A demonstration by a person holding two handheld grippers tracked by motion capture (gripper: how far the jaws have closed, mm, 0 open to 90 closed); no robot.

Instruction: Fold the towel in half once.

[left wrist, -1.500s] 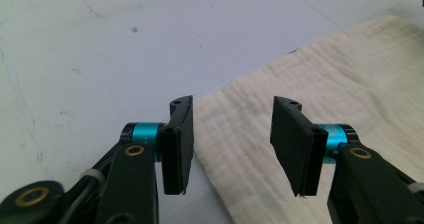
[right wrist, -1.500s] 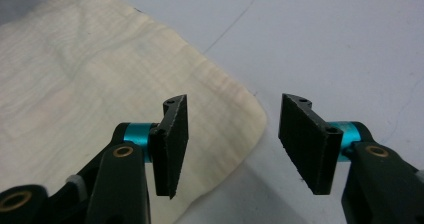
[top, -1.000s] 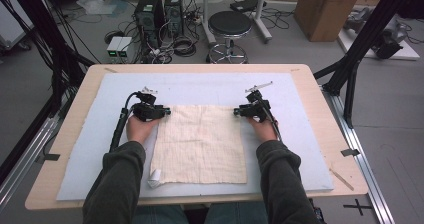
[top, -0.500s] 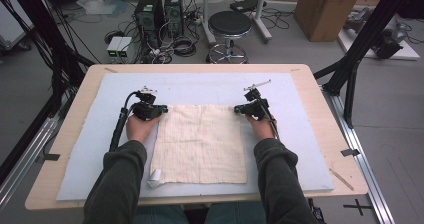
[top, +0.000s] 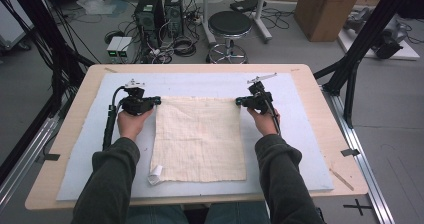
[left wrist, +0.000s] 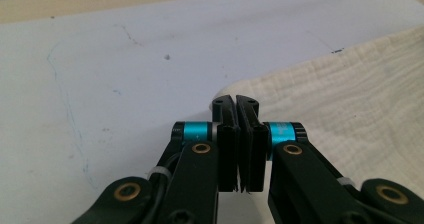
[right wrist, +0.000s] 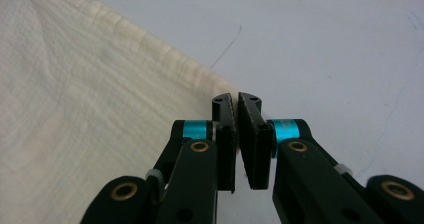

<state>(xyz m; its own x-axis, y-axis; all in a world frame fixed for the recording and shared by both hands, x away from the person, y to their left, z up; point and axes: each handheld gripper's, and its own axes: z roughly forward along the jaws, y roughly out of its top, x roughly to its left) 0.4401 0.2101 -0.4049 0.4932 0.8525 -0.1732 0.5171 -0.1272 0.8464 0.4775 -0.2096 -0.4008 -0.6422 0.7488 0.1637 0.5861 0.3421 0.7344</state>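
Since a second ago both grippers' jaws have closed on the far corners of the cloth, which lies flat mid-table on the pale mat. The left gripper pinches the far-left corner, the right gripper the far-right one. One near corner curls up by the left sleeve.

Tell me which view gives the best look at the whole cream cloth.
The high view: the cream cloth lies spread flat on the pale mat with all four edges visible and a curled label at its near left corner. The left gripper view shows just one far corner by the shut jaws; the right gripper view shows the other.
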